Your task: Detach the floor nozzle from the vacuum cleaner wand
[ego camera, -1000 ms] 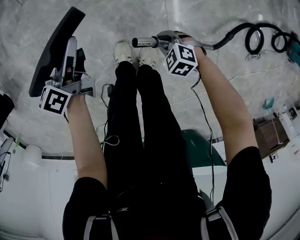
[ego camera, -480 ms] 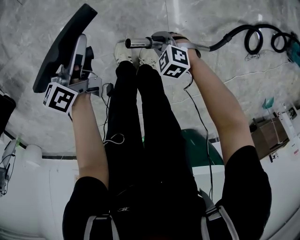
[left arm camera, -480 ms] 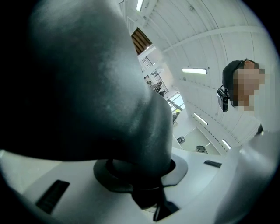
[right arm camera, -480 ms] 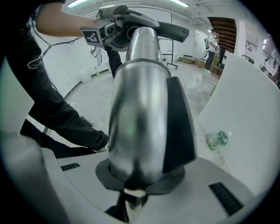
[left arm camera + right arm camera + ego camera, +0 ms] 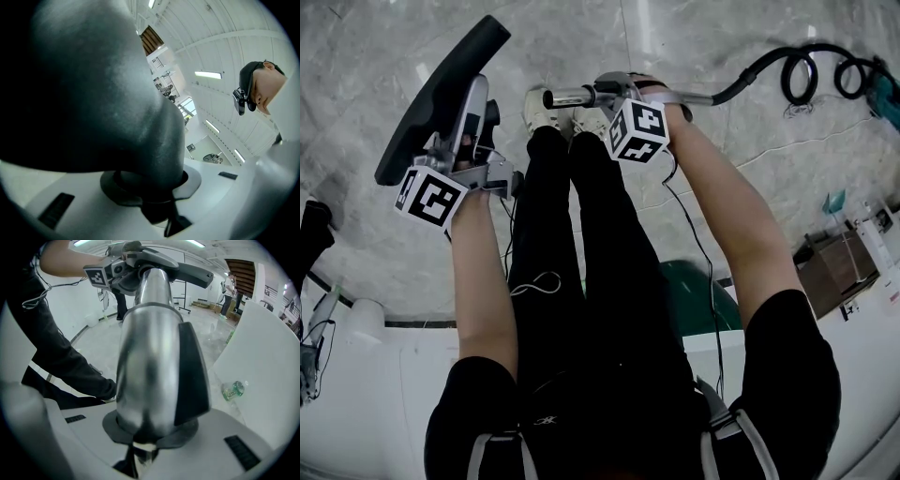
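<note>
The floor nozzle [image 5: 441, 94] is off the wand [image 5: 567, 97], with a clear gap between the two. In the head view the nozzle sits at about 11 o'clock, a long black bar slanting from 7 o'clock up towards 1 o'clock. The left gripper [image 5: 481, 112] has it by the neck. In the left gripper view that dark neck fills the space between the jaws, which stand part-way apart and are clamped against it.

The wand lies at 12 o'clock in the head view, above the person's white shoes [image 5: 542, 103], with its bare end pointing towards 9 o'clock at the nozzle. The right gripper [image 5: 614, 92] is closed round it. In the right gripper view the silver tube with its black strip runs straight up from between the jaws, which are set narrowly apart and pressed on it.

A black hose [image 5: 759, 70] leads from the wand towards 2 o'clock and coils on the grey stone floor [image 5: 375, 56]. A small green bottle [image 5: 233, 390] lies on the floor at 4 o'clock in the right gripper view.
</note>
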### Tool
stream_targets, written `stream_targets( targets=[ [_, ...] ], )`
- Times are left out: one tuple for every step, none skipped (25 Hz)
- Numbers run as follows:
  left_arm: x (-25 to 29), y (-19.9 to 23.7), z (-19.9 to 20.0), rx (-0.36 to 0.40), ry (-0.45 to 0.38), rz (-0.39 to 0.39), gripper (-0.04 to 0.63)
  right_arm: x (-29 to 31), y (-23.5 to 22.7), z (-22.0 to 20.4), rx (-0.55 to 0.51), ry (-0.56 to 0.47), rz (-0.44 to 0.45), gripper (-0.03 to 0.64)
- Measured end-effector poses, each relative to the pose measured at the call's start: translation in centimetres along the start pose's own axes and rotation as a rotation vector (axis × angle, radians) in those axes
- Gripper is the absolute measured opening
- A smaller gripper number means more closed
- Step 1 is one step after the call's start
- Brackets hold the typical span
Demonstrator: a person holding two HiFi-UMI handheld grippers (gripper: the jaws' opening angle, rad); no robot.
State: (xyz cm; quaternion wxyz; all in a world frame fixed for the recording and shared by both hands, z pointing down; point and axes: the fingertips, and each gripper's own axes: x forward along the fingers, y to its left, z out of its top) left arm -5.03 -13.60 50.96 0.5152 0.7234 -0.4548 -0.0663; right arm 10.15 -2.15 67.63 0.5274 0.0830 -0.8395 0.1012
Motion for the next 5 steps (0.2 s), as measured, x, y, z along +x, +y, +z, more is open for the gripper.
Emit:
stream_targets(
  targets=[
    [-0.2,0.0,-0.1,-0.005,0.002,0.004,0.110,-0.1,0.1,0.2,0.000,-0.001,-0.004,0.083],
    [-0.6,0.1,-0.2,-0.011,0.004,0.011,0.110,-0.2,0.3,0.6,-0.001,-0.003,-0.008,0.081],
    [-1.0,0.1,-0.2,-0.018,0.004,0.017,0.110,-0.3,0.6,1.0,-0.001,-0.005,-0.011,0.082],
    [-1.4,0.1,-0.2,-0.026,0.004,0.019,0.110,-0.5,0.8,1.4,-0.001,-0.007,-0.014,0.082],
    [-1.8,0.0,-0.2,-0.034,0.003,0.020,0.110,-0.7,1.1,1.7,-0.001,-0.009,-0.017,0.083]
  ],
)
